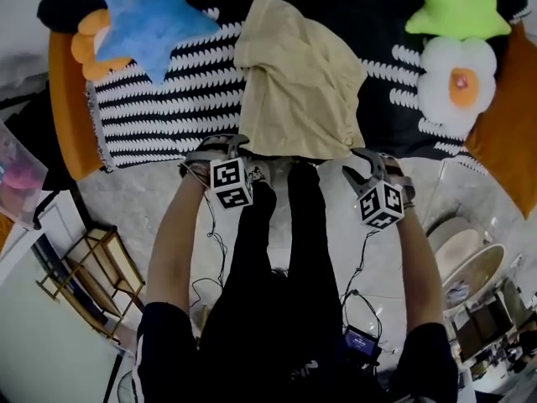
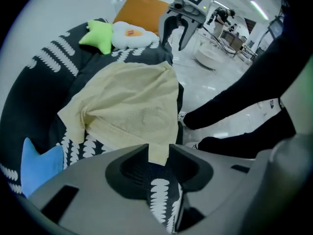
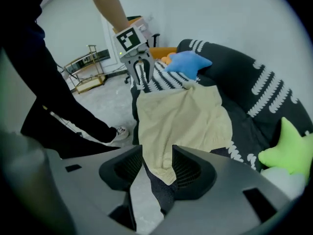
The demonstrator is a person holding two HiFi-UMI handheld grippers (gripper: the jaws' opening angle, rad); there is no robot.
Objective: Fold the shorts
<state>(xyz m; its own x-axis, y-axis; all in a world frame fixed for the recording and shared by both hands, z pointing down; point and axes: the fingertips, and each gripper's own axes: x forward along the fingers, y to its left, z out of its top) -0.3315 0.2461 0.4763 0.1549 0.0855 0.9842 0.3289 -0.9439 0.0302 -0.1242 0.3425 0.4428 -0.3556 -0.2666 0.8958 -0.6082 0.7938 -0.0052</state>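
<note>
Pale yellow shorts (image 1: 298,82) lie spread on a black-and-white blanket (image 1: 159,99), their near hem at the sofa's front edge. My left gripper (image 1: 220,148) points down at the hem's left corner. In the left gripper view that corner of the shorts (image 2: 132,106) sits in the gap of the left gripper (image 2: 158,153), with the jaws standing apart around it. My right gripper (image 1: 375,159) is at the hem's right corner. The right gripper view shows the shorts (image 3: 181,116) hanging into the right gripper (image 3: 157,155), whose jaws stand apart with a clear gap.
A blue star cushion (image 1: 155,19) lies at the back left, with a green star (image 1: 457,7) and an egg-shaped pillow (image 1: 457,82) at the right. Orange cushions (image 1: 63,99) flank the blanket. A wooden rack (image 1: 92,275) and pale bowls (image 1: 466,259) stand on the floor beside the person's legs (image 1: 281,250).
</note>
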